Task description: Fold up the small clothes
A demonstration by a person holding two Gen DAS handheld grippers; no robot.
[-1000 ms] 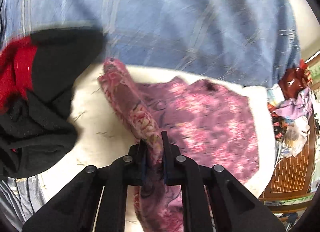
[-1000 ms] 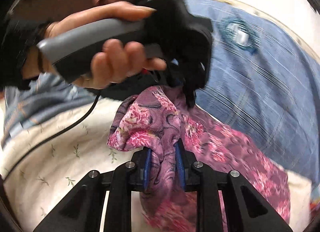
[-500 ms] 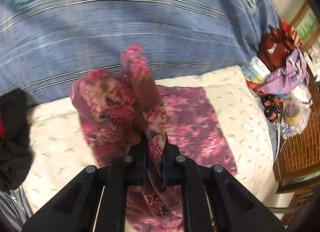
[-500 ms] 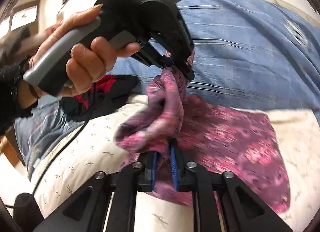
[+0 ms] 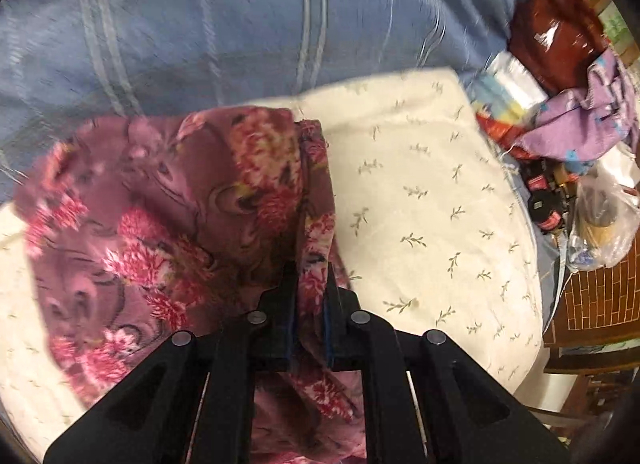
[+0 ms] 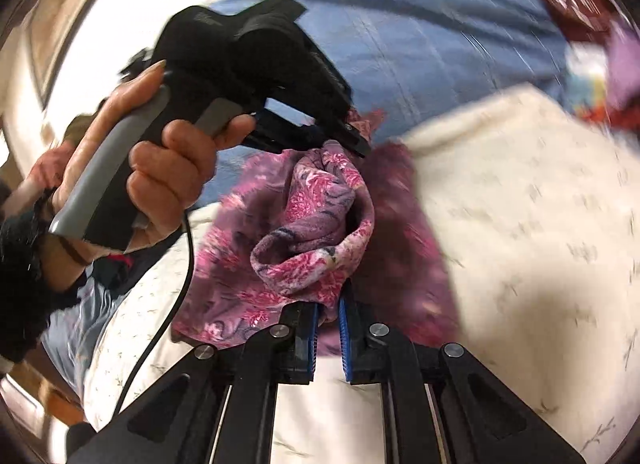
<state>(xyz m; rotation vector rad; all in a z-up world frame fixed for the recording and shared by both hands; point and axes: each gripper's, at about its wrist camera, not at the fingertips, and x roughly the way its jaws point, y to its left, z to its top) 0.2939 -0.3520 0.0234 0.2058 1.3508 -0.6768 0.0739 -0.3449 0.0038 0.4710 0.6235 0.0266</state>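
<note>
While both grippers hold it, the purple floral garment (image 5: 168, 224) hangs partly lifted over the cream pillow (image 5: 432, 192), its lower part lying on it. The left gripper (image 5: 311, 284) has its jaws clenched on a fold of the cloth. The right gripper (image 6: 329, 312) has just been closing its jaws, and they pinch another bunched edge of the same garment. In the right wrist view, a hand (image 6: 160, 176) holds the handle of the left gripper. A blue striped bedcover (image 5: 240, 24) lies behind the pillow, and a pile of bags (image 5: 568, 104) sits at the right.
</note>
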